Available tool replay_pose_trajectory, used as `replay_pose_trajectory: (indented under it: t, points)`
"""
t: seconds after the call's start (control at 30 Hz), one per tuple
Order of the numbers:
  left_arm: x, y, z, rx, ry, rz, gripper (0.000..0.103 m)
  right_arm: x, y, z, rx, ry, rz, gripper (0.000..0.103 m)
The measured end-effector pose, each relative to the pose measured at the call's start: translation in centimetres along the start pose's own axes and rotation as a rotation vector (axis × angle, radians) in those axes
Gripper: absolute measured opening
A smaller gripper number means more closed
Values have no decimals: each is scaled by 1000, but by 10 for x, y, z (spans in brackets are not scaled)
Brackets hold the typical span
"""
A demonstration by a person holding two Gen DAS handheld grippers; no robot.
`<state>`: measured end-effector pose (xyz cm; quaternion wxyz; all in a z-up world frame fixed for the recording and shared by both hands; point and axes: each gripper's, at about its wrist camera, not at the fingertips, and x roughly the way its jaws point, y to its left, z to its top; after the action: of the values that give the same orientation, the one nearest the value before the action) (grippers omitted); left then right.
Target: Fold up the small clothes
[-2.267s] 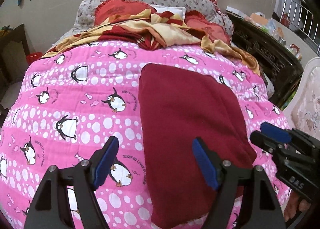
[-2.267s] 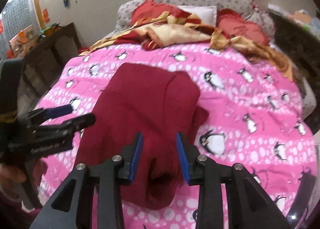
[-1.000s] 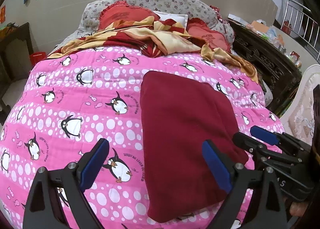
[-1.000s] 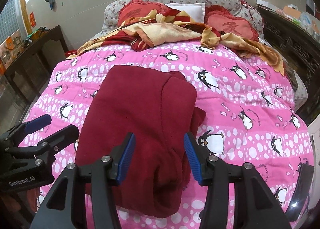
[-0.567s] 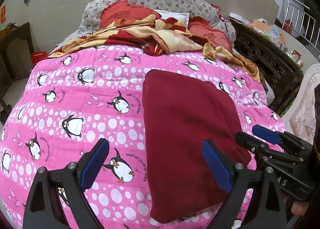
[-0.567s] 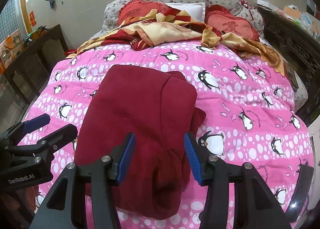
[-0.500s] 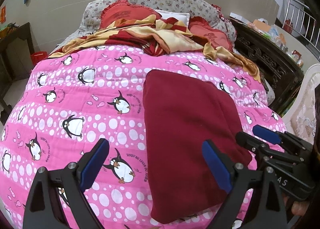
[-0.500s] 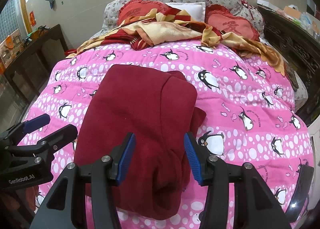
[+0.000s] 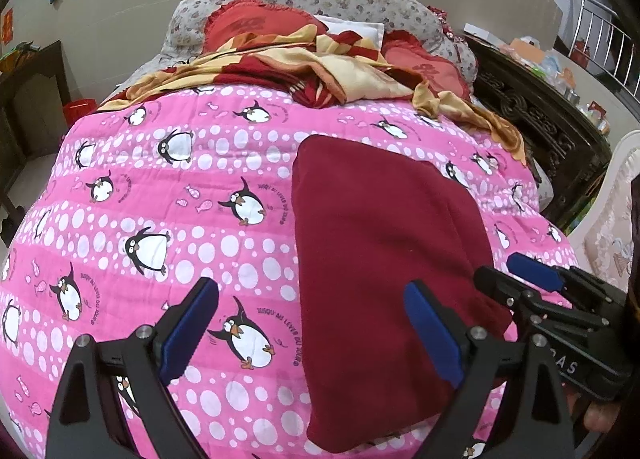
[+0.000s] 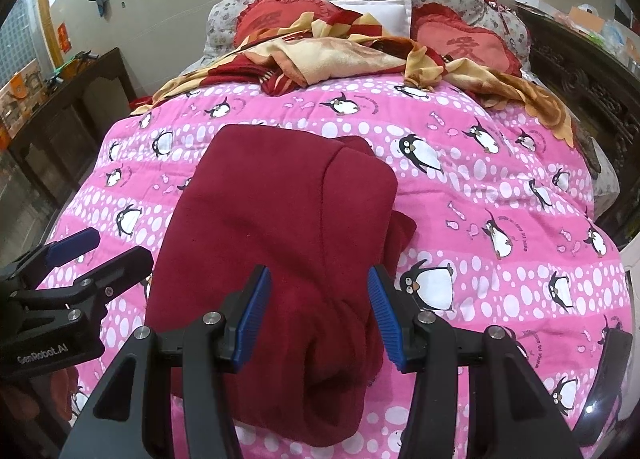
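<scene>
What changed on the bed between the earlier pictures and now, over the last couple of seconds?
The right gripper opened wider and drew back from the dark red garment, letting it go. The left gripper also pulled back a little, open and empty. The garment lies folded on the pink penguin quilt as before; for the last second nothing moved.

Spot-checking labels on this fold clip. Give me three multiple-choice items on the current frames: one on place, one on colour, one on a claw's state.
1. Where does the dark red garment lie?
A. on the pink penguin quilt
B. on the floor
C. on the pillows

2. What colour are the claw pads?
A. green
B. blue
C. white

3. How does the right claw stand?
A. shut on the garment
B. open above the garment
C. shut and empty

Key: A, the quilt shows around the garment; B, the blue pads show in both wrist views; B, there is a clear gap between the pads, with nothing pinched.
</scene>
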<state>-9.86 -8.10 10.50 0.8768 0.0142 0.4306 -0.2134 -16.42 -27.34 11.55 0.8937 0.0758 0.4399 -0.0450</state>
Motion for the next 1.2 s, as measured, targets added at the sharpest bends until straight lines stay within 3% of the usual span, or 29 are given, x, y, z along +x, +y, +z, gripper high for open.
replay_pose_trajectory:
  t: [1.2]
  points:
    - [8, 7, -1, -4, 7, 17, 96, 12, 3, 1, 3, 24, 3, 53]
